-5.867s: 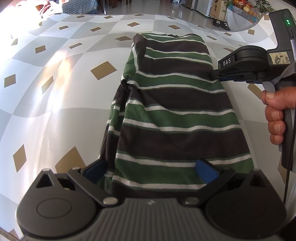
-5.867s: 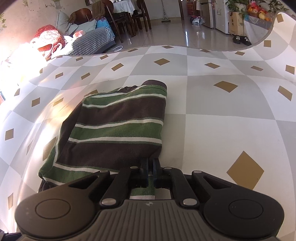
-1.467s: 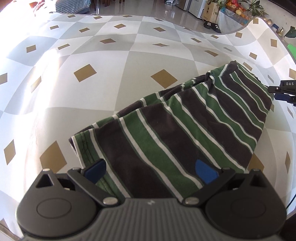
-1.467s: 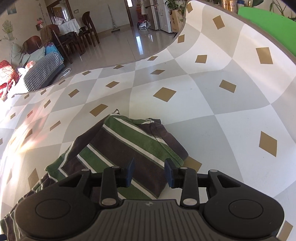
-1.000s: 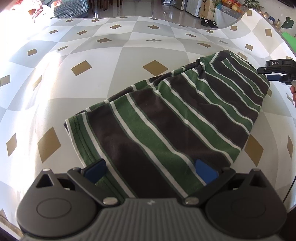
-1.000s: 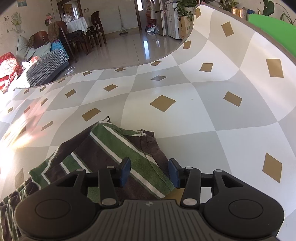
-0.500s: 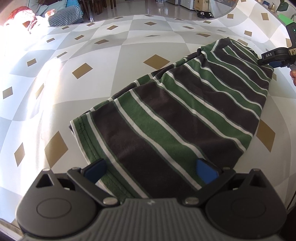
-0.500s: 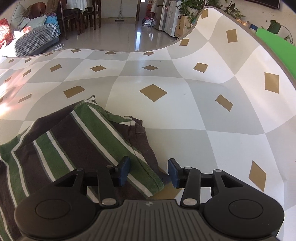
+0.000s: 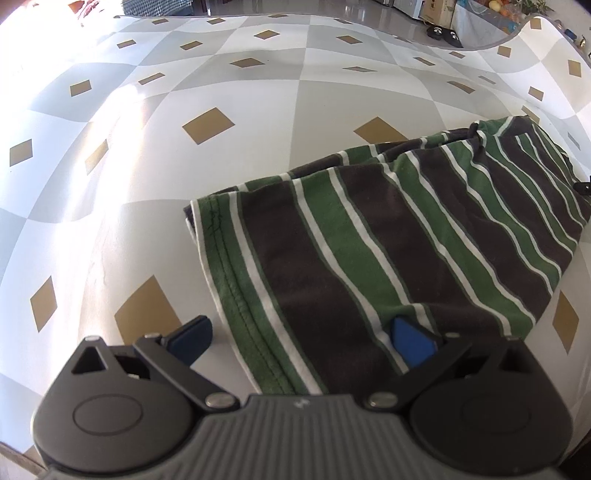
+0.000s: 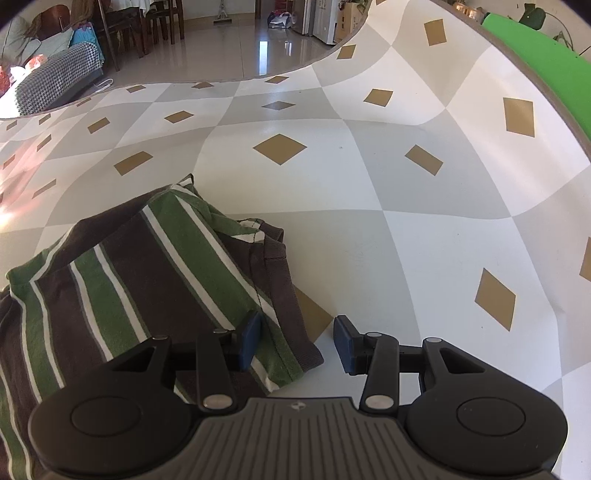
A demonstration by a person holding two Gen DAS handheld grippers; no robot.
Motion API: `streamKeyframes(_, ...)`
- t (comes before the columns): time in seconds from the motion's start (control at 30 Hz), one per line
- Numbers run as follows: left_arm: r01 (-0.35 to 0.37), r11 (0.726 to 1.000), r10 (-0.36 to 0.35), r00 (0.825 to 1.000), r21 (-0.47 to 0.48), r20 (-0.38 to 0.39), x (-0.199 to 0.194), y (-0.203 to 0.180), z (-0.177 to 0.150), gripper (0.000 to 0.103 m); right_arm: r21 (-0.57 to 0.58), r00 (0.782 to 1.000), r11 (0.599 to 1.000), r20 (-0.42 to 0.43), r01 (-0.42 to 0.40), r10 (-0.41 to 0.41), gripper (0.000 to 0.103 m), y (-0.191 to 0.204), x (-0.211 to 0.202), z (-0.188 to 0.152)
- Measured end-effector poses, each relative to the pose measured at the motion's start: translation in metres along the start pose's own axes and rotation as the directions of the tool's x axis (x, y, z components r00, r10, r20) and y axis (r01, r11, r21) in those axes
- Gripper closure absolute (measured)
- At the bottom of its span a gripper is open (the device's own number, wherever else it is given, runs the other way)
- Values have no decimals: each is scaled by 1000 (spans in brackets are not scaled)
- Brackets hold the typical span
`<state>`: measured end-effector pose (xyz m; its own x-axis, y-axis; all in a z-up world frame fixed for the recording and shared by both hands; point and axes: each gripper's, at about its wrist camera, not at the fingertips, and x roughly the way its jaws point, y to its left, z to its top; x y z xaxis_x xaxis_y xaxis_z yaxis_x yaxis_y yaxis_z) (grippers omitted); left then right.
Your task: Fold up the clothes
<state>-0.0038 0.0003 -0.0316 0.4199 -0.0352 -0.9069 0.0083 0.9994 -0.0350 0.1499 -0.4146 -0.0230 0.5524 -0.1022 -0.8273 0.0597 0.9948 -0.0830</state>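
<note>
Stripes of green, brown and white run across the folded shirt [image 9: 388, 251], which lies as a long, narrow band on the tabletop [image 9: 155, 155], reaching from 6 o'clock out to 3 o'clock in my left view. Six seconds ago it ran straight away from me with my right gripper [image 10: 297, 343] pinched on its near corner; since then the band has swung round on the cloth, and that gripper has let go. Its jaws now stand at a middling gap astride the collar-end corner, one finger over the fabric, the other over bare tabletop. My left gripper [image 9: 299, 338] has its jaws wide, straddling the hem end, and in the last half second its left finger has slid off the shirt onto the covering. I judge the lengthwise fold set and both ends lined up for a crosswise fold, though neither gripper grips anything.

Underneath is a glossy covering of white and grey checks with gold diamonds. Beyond its edge, at 11 o'clock in the right view, lie a tiled floor [image 10: 229, 48], dining chairs [image 10: 147, 18] and a houndstooth throw [image 10: 55, 81].
</note>
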Motion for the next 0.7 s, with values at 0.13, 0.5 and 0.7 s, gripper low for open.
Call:
streamKeyframes(0.13,-24,1000,24,1000,-1,-7,6,10,10,0,-20,999,999,-37,-25,24,62,-2,-5,-4)
streamKeyframes(0.5,-132,988,134,991,84,-11,12,25,37,0,-166,988,981,-129,-105,84,61,8,-23,-23)
streamKeyframes(0.7,-189,981,190,982,40,-5,14,40,45,0,-232,981,964,-170,-133,94,61,20,-34,-34)
